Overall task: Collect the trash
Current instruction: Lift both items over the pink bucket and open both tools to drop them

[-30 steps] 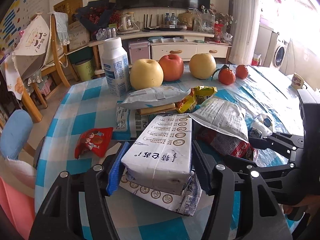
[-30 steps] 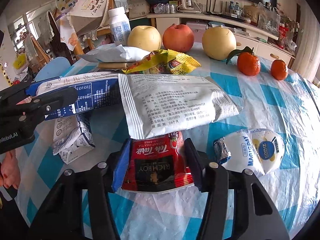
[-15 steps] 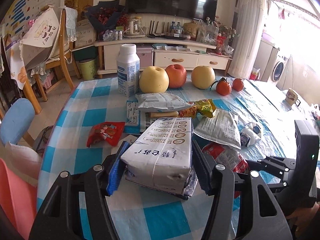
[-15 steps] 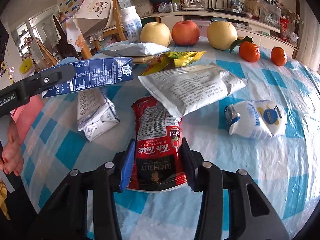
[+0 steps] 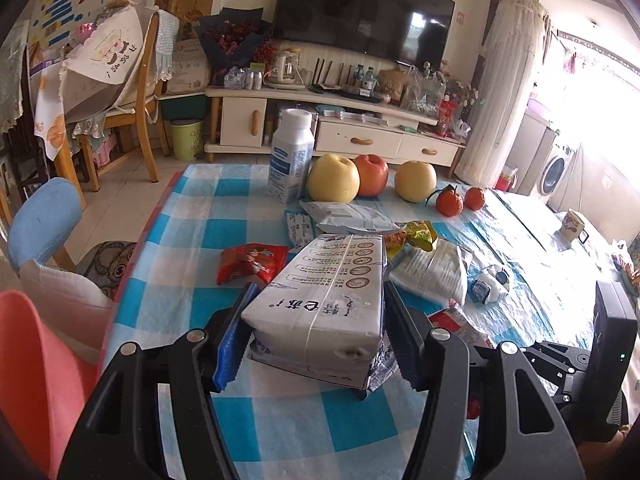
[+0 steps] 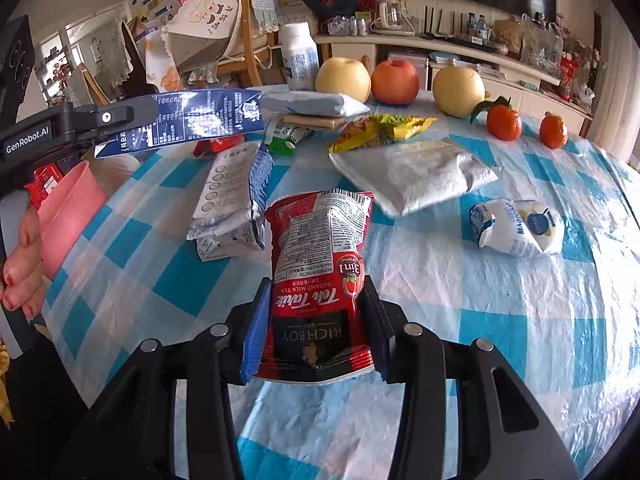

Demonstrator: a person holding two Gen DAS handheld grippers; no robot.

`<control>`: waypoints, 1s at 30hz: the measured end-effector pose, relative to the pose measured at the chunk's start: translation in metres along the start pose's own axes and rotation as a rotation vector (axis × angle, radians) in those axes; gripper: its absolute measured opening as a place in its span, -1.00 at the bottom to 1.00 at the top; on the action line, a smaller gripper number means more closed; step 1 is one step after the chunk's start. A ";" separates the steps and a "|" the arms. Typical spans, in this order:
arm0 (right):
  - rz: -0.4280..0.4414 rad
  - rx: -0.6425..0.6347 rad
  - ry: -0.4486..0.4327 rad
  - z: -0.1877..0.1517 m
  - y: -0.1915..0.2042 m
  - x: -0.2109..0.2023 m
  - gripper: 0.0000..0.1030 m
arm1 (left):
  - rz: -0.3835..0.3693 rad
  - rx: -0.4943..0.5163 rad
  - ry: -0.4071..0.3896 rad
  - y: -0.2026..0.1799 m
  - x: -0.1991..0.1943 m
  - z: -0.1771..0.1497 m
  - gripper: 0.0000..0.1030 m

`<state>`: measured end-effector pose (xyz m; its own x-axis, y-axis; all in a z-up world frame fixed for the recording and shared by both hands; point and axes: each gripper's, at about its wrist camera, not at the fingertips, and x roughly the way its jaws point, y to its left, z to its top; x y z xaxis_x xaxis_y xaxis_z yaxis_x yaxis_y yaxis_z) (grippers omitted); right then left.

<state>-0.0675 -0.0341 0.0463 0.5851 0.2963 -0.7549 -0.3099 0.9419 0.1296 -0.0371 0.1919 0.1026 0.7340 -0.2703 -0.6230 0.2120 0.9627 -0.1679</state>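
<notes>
Over the checked table (image 6: 500, 332): two grippers, each clamped on a piece of trash.
Nearest, right gripper (image 6: 316, 330), fingers closed on a red tea packet (image 6: 320, 280), which is held above the cloth. Left gripper (image 5: 316, 336), fingers pressed to both sides of a grey-and-blue carton (image 5: 324, 292), lifted clear of the table; a second, crushed carton (image 6: 232, 204) lies below it on the cloth. Beyond: white pouch (image 6: 416, 172), small round wrapper (image 6: 516, 228), yellow wrapper (image 6: 380, 128), red snack bag (image 5: 252, 262), pale flat packet (image 6: 316, 104). Farthest along the table edge: bottle (image 5: 291, 156), two pears (image 5: 333, 178), apple (image 5: 372, 174), two tangerines (image 5: 450, 202). Pink bin (image 6: 68, 216) at the table's left side.
</notes>
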 end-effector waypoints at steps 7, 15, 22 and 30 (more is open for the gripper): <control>-0.007 -0.003 -0.036 0.004 0.017 -0.021 -0.13 | 0.017 -0.030 -0.049 0.020 -0.024 0.000 0.21; 0.023 -0.027 -0.062 0.019 0.050 -0.032 -0.13 | 0.073 -0.092 -0.106 0.055 -0.054 -0.002 0.21; 0.106 -0.085 -0.084 0.042 0.102 -0.036 -0.13 | 0.159 -0.171 -0.153 0.096 -0.081 -0.005 0.21; 0.233 -0.224 -0.092 0.075 0.195 -0.026 -0.13 | 0.345 -0.336 -0.206 0.169 -0.119 -0.014 0.21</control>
<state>-0.0872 0.1536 0.1395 0.5416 0.5223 -0.6587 -0.5941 0.7922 0.1397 -0.0974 0.3864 0.1376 0.8437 0.0996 -0.5275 -0.2586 0.9365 -0.2368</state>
